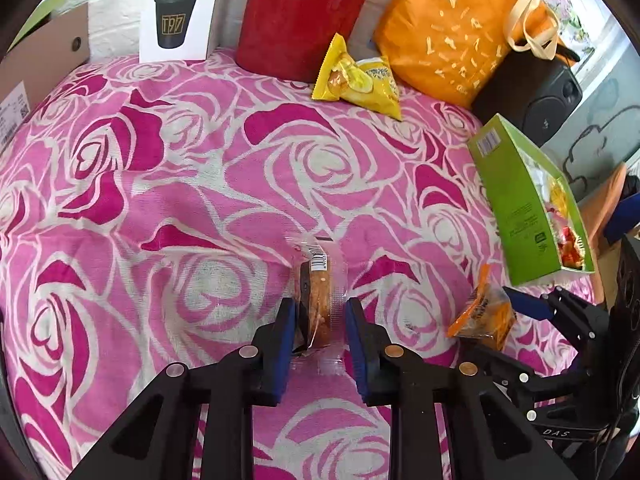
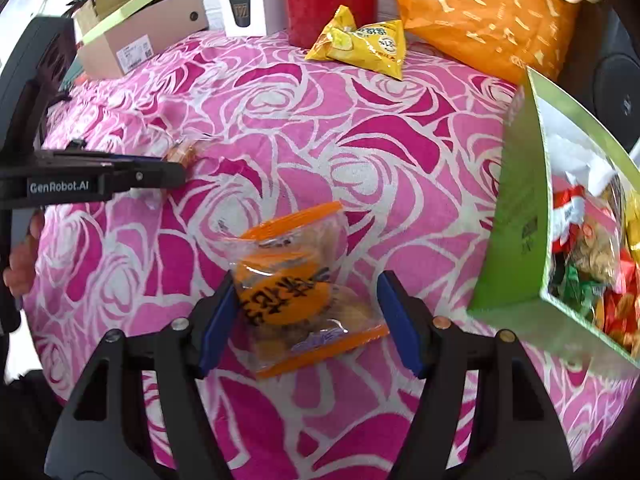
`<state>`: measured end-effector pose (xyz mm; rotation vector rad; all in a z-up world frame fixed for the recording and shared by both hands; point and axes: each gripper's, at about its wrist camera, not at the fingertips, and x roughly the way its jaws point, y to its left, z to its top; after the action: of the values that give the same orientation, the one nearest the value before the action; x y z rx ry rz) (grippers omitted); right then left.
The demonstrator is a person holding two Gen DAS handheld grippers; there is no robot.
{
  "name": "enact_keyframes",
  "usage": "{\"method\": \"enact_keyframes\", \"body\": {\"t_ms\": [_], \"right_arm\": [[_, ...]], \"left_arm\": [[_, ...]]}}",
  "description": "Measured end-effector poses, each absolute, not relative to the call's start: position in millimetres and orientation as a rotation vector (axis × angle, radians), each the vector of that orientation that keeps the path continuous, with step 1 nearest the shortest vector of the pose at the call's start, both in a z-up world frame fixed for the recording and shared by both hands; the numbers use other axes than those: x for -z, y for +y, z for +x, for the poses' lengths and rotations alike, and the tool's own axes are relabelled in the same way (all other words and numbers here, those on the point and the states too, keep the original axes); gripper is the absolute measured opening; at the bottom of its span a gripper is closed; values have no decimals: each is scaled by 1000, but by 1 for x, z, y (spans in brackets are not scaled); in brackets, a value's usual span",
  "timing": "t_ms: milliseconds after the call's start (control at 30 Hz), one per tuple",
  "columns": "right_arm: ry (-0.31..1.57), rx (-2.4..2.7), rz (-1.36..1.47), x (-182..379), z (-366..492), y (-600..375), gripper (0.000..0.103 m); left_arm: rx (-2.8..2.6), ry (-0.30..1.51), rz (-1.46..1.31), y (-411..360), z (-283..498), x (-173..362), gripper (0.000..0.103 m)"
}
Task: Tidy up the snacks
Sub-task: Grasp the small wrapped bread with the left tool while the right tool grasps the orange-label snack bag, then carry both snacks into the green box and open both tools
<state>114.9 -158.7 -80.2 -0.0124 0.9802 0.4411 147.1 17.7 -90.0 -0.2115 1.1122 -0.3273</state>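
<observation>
Left tongs (image 1: 320, 316): blue pads sit on either side of a small clear-wrapped brown cake (image 1: 318, 300), close against its wrapper; a firm pinch cannot be told.
Right tongs (image 2: 306, 320): spread wide around an orange-and-clear packet of biscuits (image 2: 304, 292); the left pad touches the packet, the right pad stands apart from it.
Surface: a pink rose-patterned cloth (image 1: 180, 184) covers the surface; both snacks lie on it.
Green cardboard box (image 2: 516, 216): open, tilted, at the right edge, holding mixed wrapped snacks in red, green and gold.
Yellow crinkled snack bag (image 1: 356, 80): at the far side, just in front of a red bag (image 1: 296, 16) and a large orange cloth bag (image 1: 460, 28).
Back left: a white carton printed with a black cup (image 1: 180, 12), and a brown cardboard box (image 2: 140, 40).
Far right: a black speaker (image 1: 532, 100) beside the orange bag.
</observation>
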Motion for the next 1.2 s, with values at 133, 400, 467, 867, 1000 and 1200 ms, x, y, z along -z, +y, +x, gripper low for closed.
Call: {"method": "enact_keyframes", "body": {"t_ms": [133, 400, 467, 867, 1000, 1200], "right_arm": [[985, -424, 20, 82, 114, -163, 70], [972, -418, 40, 80, 109, -165, 70], [970, -413, 44, 81, 107, -166, 69], [838, -363, 135, 40, 88, -186, 46], [739, -301, 179, 13, 73, -214, 46], [658, -124, 242, -3, 54, -277, 46]], "left_arm": [[308, 1100, -212, 17, 150, 90, 26], [292, 1098, -211, 14, 159, 92, 27], [289, 1092, -192, 12, 157, 92, 27], [356, 949, -136, -3, 131, 26, 21], [446, 884, -102, -32, 130, -9, 21], [569, 851, -32, -101, 145, -36, 21]]}}
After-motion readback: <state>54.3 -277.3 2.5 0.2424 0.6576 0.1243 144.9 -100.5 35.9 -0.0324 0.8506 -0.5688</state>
